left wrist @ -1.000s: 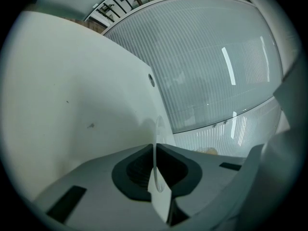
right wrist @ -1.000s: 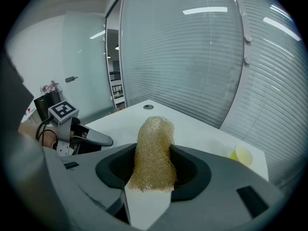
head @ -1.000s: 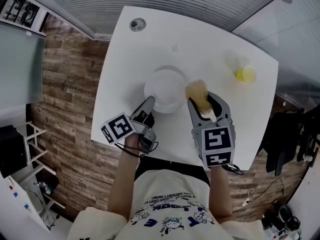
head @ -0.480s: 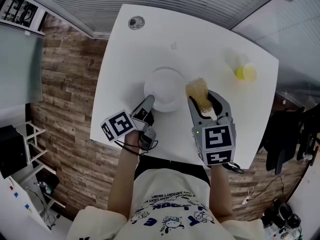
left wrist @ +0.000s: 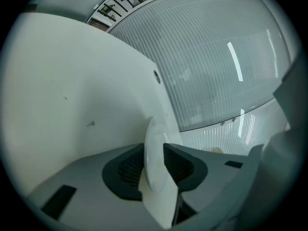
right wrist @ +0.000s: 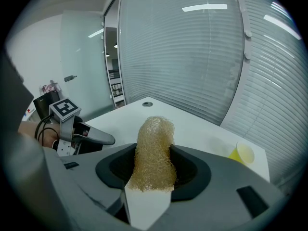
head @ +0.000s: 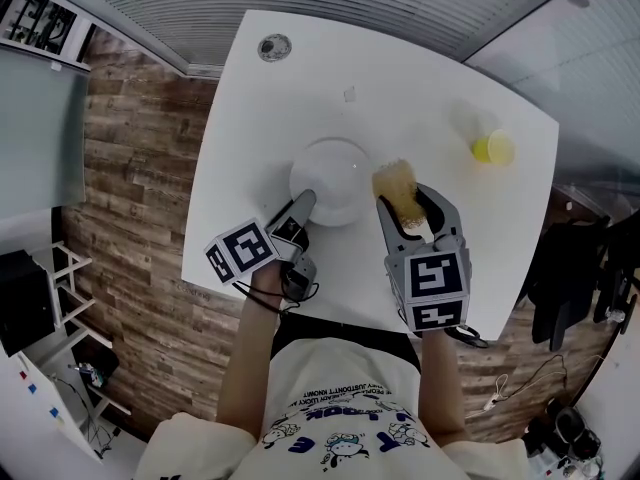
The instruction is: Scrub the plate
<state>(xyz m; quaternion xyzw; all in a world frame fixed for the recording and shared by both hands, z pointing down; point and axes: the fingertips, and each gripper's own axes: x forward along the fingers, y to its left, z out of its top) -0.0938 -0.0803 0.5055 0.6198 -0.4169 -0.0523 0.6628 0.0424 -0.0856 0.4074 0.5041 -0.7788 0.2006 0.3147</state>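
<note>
A white plate [head: 335, 173] lies on the white table [head: 420, 98]. My left gripper [head: 302, 205] is at its near-left rim. In the left gripper view the plate's rim [left wrist: 155, 148] stands edge-on between the two dark pads of the left gripper [left wrist: 153, 170]. Its jaws are opening and the pads look just off the rim. My right gripper [head: 405, 208] is shut on a tan mesh scrubber [head: 393, 180], held just right of the plate. The scrubber [right wrist: 154, 148] sticks up past the right gripper's [right wrist: 154, 165] pads.
A yellow cup [head: 492, 148] stands at the table's far right, also in the right gripper view [right wrist: 243, 153]. A round grey grommet [head: 275, 47] sits in the far left corner. The table's near edge runs just behind both grippers.
The plate has settled flatter on the table and sits slightly further right. The left gripper has shifted a little right with it. The right gripper and scrubber have hardly moved.
</note>
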